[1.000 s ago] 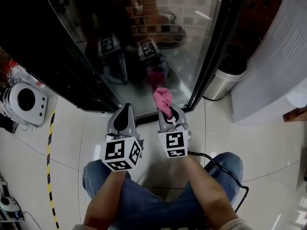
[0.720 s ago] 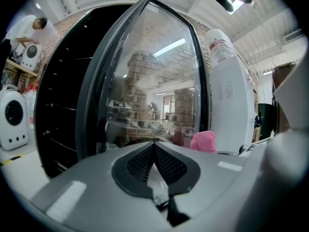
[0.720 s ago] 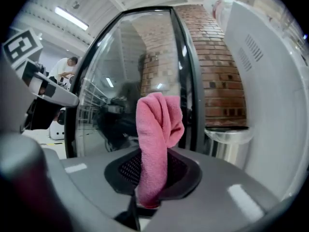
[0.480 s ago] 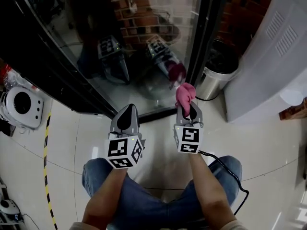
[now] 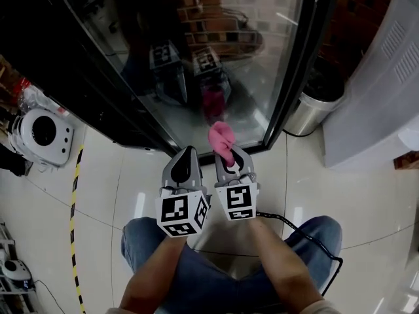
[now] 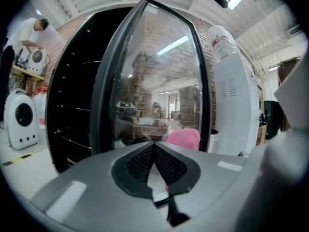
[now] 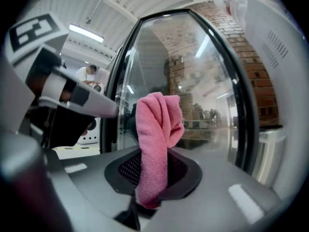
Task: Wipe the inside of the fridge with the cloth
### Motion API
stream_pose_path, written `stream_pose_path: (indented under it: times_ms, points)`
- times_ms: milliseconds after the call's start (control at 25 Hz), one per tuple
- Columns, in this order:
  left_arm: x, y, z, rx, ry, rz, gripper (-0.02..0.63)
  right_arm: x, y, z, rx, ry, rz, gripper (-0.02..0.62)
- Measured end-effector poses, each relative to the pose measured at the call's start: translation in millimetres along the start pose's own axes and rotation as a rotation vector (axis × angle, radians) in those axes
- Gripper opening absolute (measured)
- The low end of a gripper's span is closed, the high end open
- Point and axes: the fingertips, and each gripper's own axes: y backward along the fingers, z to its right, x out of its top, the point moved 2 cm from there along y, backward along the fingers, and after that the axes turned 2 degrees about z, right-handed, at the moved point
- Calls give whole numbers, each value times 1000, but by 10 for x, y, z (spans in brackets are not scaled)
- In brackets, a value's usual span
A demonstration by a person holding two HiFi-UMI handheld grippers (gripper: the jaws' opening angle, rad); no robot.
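Observation:
A pink cloth (image 5: 222, 140) stands bunched up out of my right gripper (image 5: 230, 159), which is shut on it; the same cloth (image 7: 158, 139) rises between the jaws in the right gripper view. My left gripper (image 5: 185, 162) is shut with nothing in it, close beside the right one; its closed tips (image 6: 154, 145) meet in the left gripper view, where the pink cloth (image 6: 184, 139) shows just beyond. Both point at the fridge's glass door (image 5: 222, 51), whose dark frame (image 5: 298, 64) runs down the right side. The glass reflects both grippers and the cloth.
A steel bin (image 5: 313, 110) stands right of the door frame, with a white appliance (image 5: 383, 97) beyond it. A white round-windowed device (image 5: 40, 135) sits on the floor at left, near a yellow-black floor tape (image 5: 73, 221). A cable (image 5: 308, 231) trails by my right knee.
My right gripper with the cloth swung left, from near the door frame back to close beside the left gripper. The left gripper shifted slightly right.

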Motion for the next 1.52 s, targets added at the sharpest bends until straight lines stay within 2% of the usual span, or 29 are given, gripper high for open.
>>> stream_pose_path:
  times_ms: [160,320,480,640,840,1040,1280,1520]
  points:
    - [97,162,-281,96,77,27,9,-416,-189,-489,55,-30,-72,60]
    - [62,275,-443,149,57,-26,8,-761,-305,-864,85,-89,-116,60]
    - [74,316,-498,149,35,-35,8,-1020,-405,-1025,91,-79,-156,60]
    - [91,296,-420,106,29,-43,8,-1212,-422,-1031,76,-76,-178,60]
    - [56,264,-355,84,49,-43,9,-1311,-347,-645,1,-68,-178,60]
    - [128,210,-103,37,18,-33,8,-1486,-153,-32,-122,-78,-208,60]
    - [35,115,126,-17,10,-39,8,-1549,23,511,-223,-72,-204,60]
    - [6,60,174,-24,5,-45,9,-1606,169,962,-328,-101,-209,60]
